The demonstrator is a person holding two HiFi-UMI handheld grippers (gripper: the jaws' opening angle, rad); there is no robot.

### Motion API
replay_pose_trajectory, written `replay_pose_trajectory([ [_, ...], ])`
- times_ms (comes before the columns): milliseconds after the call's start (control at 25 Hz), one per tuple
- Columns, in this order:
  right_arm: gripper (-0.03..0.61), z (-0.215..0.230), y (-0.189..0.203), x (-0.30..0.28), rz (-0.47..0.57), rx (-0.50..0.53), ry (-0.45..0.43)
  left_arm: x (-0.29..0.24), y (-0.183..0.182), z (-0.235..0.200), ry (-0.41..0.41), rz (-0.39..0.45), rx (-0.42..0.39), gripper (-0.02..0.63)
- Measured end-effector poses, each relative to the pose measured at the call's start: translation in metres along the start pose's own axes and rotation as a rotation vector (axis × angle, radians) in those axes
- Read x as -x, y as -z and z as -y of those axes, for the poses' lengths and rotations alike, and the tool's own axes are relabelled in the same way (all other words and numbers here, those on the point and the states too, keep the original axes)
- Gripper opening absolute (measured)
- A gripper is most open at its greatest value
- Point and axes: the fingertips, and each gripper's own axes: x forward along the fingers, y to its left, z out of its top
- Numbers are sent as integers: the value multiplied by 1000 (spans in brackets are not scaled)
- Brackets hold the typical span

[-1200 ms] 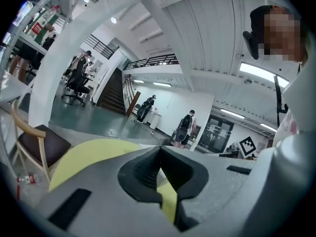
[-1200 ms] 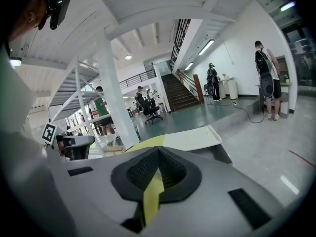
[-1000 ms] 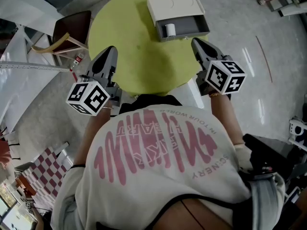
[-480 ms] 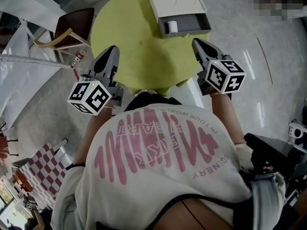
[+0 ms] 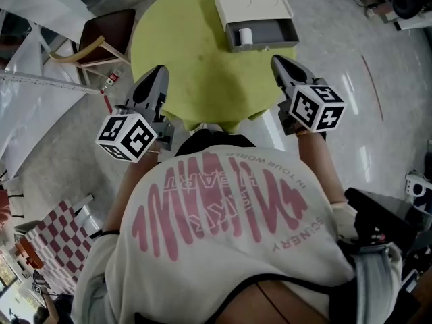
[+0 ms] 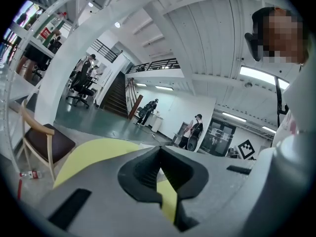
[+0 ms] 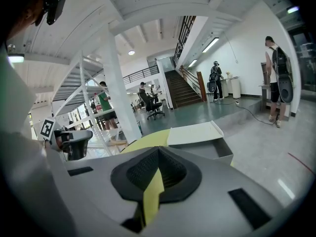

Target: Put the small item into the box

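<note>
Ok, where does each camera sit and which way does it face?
Head view: on the person's head, facing steeply down at the yellow table and box; shirt, left gripper and right gripper show.
Left gripper view: on the left gripper, facing almost level over the table edge into the hall; its shut fingers show.
Right gripper view: on the right gripper, tilted down toward the box; its shut fingers show.
Shared: table in all; box in head and right gripper views.

Overhead head view; low tool views across shared table (image 5: 196,52)
</note>
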Motion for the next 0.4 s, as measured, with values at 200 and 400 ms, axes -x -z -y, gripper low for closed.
replay_pose_trajectory([
  [200, 5, -2, 6, 2, -7, -4, 4, 2, 1, -1, 3, -4, 1, 8],
  [400, 5, 0, 12, 2, -18, -7, 11, 0, 6, -5, 2, -8, 12, 8],
])
